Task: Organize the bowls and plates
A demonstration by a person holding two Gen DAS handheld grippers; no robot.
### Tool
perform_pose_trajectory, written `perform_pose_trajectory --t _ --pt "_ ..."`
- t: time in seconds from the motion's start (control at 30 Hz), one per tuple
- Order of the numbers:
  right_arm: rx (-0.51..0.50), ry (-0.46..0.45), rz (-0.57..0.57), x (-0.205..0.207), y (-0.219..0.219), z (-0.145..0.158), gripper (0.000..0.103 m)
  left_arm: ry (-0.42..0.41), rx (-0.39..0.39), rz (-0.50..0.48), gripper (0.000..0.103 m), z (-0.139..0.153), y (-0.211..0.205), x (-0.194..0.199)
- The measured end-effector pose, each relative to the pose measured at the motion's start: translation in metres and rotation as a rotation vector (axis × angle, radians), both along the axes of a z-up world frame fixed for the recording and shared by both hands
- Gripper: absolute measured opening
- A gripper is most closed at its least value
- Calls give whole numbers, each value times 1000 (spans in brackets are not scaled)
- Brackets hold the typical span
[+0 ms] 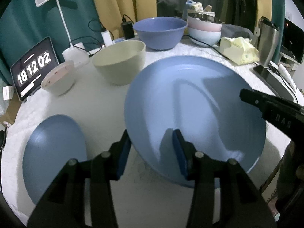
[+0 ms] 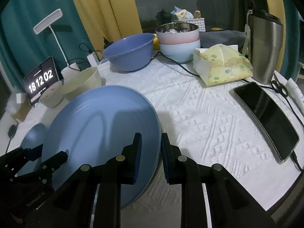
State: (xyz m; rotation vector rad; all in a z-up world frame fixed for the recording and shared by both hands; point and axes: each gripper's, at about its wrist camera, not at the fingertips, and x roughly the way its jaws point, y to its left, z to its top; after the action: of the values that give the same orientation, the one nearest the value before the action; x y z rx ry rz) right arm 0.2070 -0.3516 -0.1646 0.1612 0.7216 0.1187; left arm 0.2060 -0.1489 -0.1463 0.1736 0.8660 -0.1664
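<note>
A large blue plate [image 1: 199, 104] hangs tilted above the white tablecloth, carried by both grippers. My left gripper [image 1: 152, 148] straddles its near rim, one pad on the inner face and the other under the edge, shut on it. My right gripper [image 2: 151, 148] is shut on the opposite rim of the plate [image 2: 98, 123]. A smaller blue plate [image 1: 55, 155] lies flat at the lower left. Behind it stand a small pinkish bowl [image 1: 58, 77], a beige bowl [image 1: 119, 60], a blue bowl [image 1: 159, 32] and a pink bowl stacked on a pale blue one [image 1: 205, 28].
A tablet clock [image 1: 34, 68] and a white lamp [image 1: 62, 19] stand at the back left. On the right are a tissue pack [image 2: 222, 68], a steel tumbler [image 2: 266, 47], a phone [image 2: 266, 119] with cable and scissors [image 2: 279, 89]. The tablecloth [image 2: 199, 114] is bare mid-right.
</note>
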Motion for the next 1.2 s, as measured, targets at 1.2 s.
perform_pose_trajectory --t 1.2 --pt "-82 -33 14 -19 49 25 25 -75 -143 54 57 21 60 -25"
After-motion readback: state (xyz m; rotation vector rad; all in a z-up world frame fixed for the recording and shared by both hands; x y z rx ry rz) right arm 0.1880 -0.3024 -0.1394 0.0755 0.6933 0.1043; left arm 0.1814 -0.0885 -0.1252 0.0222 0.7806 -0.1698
